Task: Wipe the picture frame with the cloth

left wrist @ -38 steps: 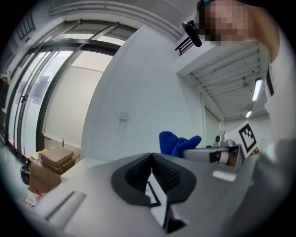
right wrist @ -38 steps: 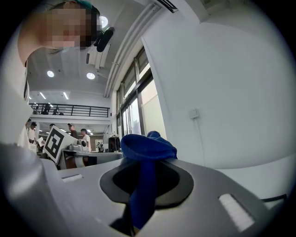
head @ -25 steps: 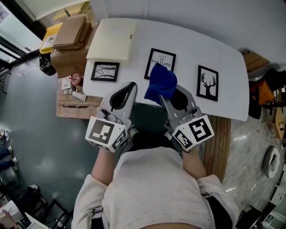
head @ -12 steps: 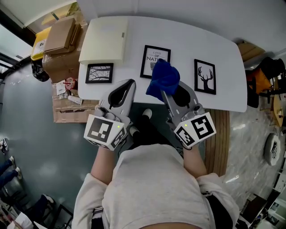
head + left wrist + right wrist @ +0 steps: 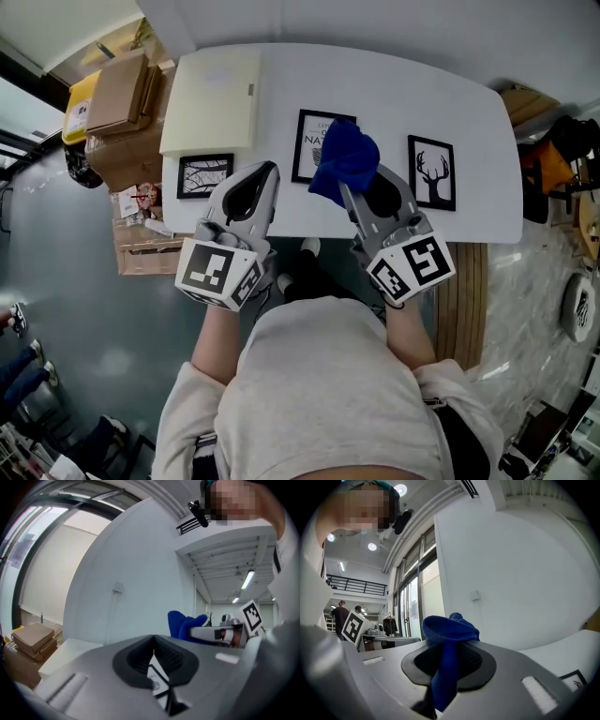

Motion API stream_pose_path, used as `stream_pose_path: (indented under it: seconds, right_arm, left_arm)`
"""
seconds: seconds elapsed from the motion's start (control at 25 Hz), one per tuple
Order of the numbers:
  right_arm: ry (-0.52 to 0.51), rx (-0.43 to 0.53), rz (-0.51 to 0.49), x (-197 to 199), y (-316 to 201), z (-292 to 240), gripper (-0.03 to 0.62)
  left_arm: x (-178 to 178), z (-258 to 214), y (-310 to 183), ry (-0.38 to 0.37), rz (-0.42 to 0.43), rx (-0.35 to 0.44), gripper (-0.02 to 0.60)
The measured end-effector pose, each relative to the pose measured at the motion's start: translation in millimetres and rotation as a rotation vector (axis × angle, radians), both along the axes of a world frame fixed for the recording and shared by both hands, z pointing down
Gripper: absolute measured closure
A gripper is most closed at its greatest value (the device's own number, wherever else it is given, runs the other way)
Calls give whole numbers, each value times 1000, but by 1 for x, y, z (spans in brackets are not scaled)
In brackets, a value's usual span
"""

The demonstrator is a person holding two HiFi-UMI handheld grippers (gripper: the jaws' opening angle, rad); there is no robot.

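Cloth brought in over the frame; wiping not begun.
Right gripper (image 5: pixel 354 186) pinches the blue cloth (image 5: pixel 345 155), now further forward over the middle picture frame (image 5: pixel 307 148) near the table (image 5: pixel 403 89) front edge. Left gripper (image 5: pixel 265 169) is closed and empty.

Head view: crumpled blue cloth (image 5: pixel 345 157) covers the 3 o'clock side of the black-framed lettered print (image 5: pixel 307 148); wording there hidden. Right gripper view, 4 o'clock: black picture frame (image 5: pixel 574 678), only a corner visible; subject indeterminate.

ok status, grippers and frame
Right gripper shut on blue cloth, over middle picture frame. Left gripper shut, empty. Nothing in the way.
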State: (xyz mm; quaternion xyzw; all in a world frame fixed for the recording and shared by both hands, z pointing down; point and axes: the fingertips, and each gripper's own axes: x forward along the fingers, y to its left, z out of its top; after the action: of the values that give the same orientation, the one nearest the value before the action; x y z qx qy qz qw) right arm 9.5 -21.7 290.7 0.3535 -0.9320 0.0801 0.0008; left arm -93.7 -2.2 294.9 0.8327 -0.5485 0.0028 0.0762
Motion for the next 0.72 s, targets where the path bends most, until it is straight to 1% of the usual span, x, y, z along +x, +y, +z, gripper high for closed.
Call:
stream_pose_path:
  seconds: [0.2,0.44,0.72]
  right_arm:
    - [2,-3,15,2,-39,1,523]
    - [14,-19,35,9,-81,8,523]
    - [26,-49,33,15,-115,25,523]
  left_arm:
    - [3,-1,-41,-11,11,-2,580]
    - [5,10,-82,-13,15,-29,580]
    - [11,26,-108,-1,4,-57,580]
